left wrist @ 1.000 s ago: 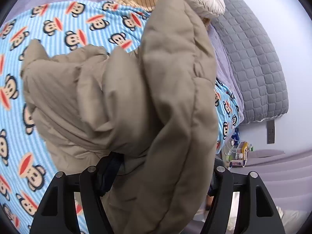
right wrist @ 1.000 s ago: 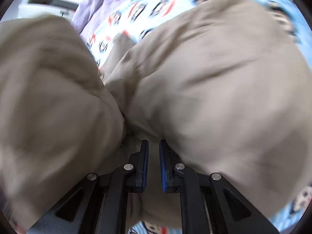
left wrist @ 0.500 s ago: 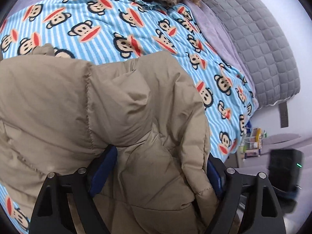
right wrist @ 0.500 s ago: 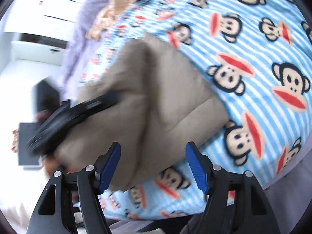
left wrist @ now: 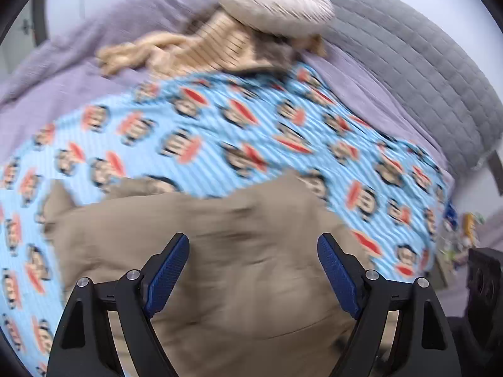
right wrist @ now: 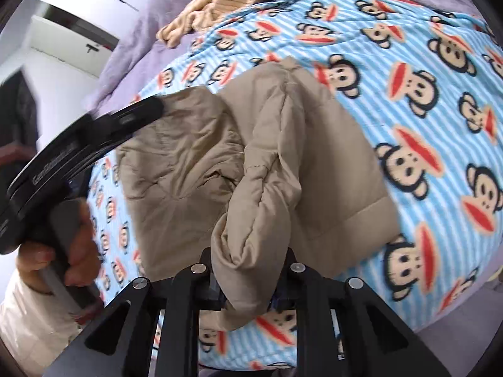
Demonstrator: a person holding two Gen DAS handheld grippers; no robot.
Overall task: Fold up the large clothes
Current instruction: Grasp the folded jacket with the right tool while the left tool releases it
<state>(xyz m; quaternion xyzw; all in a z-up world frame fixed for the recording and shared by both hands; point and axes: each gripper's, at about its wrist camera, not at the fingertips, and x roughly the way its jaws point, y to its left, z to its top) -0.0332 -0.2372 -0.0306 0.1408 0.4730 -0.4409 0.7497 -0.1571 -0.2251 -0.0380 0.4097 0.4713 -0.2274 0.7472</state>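
Since half a second ago: left gripper (left wrist: pixel 253 275) lifted off jacket (left wrist: pixel 239 282), blue pads spread wide and empty, nothing between them. Was pressed around the padding then; now hovering above it, lower centre of the left view. Heavy motion blur there, so detail poor.

Right gripper (right wrist: pixel 248 286) gone the other way: was spread and empty, now clenched on a bunched roll of jacket fabric, bottom centre of the right view. Pads themselves hidden by the cloth; grip judged from fabric pinched between the finger arms.

Jacket (right wrist: pixel 251 163) lying on monkey-print blanket (right wrist: pixel 424 110), centre of the right view, bundled into a rough compact shape with a thick folded ridge running down toward the right gripper. Left gripper also seen at left edge of the right view (right wrist: pixel 91 144), held by a hand (right wrist: pixel 75 251), touching or just over the jacket's upper-left corner; cannot tell which.

Other clothes (left wrist: pixel 195 50) and round cushion (left wrist: pixel 276 6) heaped at upper centre of the left view, well apart.

Judgement: hand-off of grip, left to right. Fold partly made, still lumpy; likely next a pull or tuck of the pinched ridge. Risk: puffy fabric springing open on release.
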